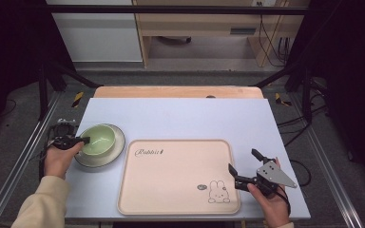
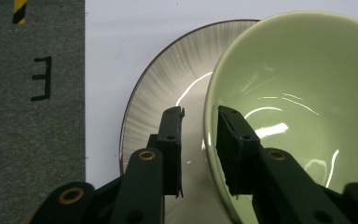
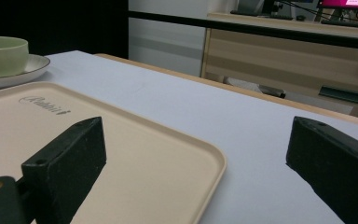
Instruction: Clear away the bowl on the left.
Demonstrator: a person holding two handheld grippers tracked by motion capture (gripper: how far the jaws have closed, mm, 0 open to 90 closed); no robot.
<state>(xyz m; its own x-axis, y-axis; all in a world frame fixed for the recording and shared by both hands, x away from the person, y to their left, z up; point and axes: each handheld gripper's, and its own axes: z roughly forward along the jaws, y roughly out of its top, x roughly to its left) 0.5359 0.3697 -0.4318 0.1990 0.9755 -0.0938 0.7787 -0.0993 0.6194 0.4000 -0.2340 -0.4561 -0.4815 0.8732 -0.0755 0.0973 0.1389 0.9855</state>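
Observation:
A pale green bowl (image 1: 97,139) (image 2: 298,107) stands on a grey ribbed plate (image 1: 117,149) (image 2: 168,70) at the table's left. My left gripper (image 1: 83,140) (image 2: 200,112) straddles the bowl's near-left rim, one jaw inside the bowl and one outside over the plate. A narrow gap shows between the outer jaw and the rim. A beige tray (image 1: 171,180) (image 3: 121,154) with a rabbit print lies empty in the middle. My right gripper (image 1: 242,160) (image 3: 198,135) hovers open at the tray's right edge, with nothing between its jaws. The bowl (image 3: 2,56) and plate (image 3: 28,67) also appear far left in the right gripper view.
The light blue table top (image 1: 180,118) has bare room behind the tray. Dark frame rails (image 1: 24,156) run along both sides of the table. A wooden cabinet (image 1: 199,28) stands beyond the far edge.

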